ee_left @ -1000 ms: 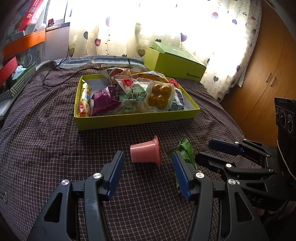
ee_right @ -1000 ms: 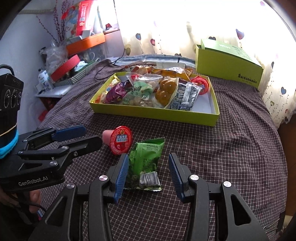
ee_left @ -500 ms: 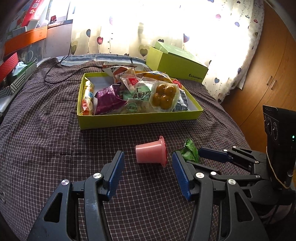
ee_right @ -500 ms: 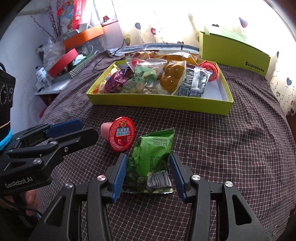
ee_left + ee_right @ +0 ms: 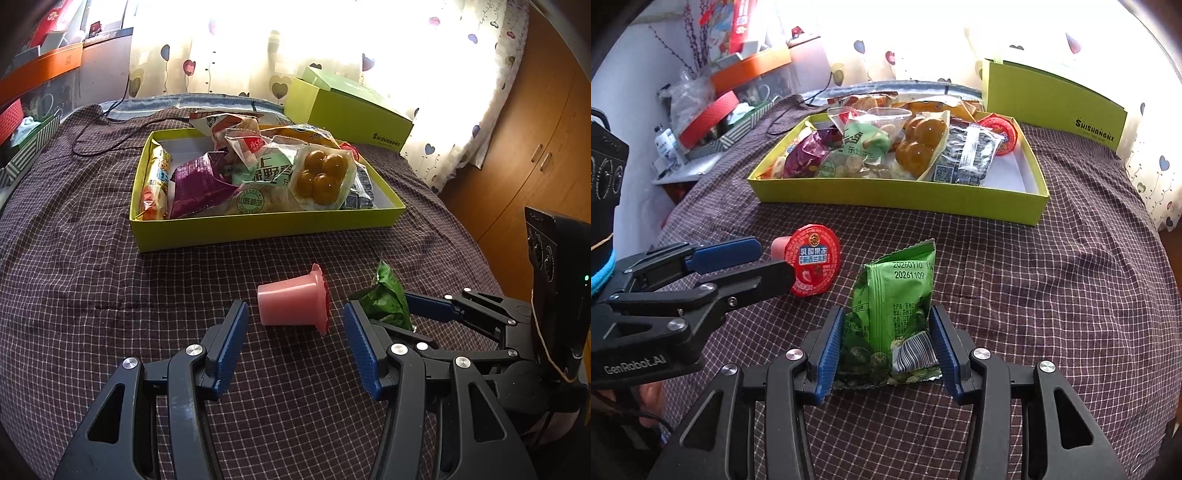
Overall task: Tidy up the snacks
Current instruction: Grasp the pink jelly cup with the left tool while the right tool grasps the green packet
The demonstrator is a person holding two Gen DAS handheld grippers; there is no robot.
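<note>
In the left wrist view, the left gripper (image 5: pixel 293 345) stands apart at lower centre, the pink jelly cup (image 5: pixel 291 304) lying on its side just ahead on the checked cloth (image 5: pixel 74 266). Above, the yellow-green tray (image 5: pixel 258 225) holds a purple packet (image 5: pixel 199 184), a clear pack of brown balls (image 5: pixel 321 177) and more snack bags. In the right wrist view, the right gripper (image 5: pixel 888 345) is closing, its pads on both sides of the green snack packet (image 5: pixel 897 306).

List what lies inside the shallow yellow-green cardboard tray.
The shallow yellow-green cardboard tray holds a purple foil packet, a clear pack of four brown balls, a dark barcoded packet and a red-lidded jelly cup. Packets underneath are covered.
</note>
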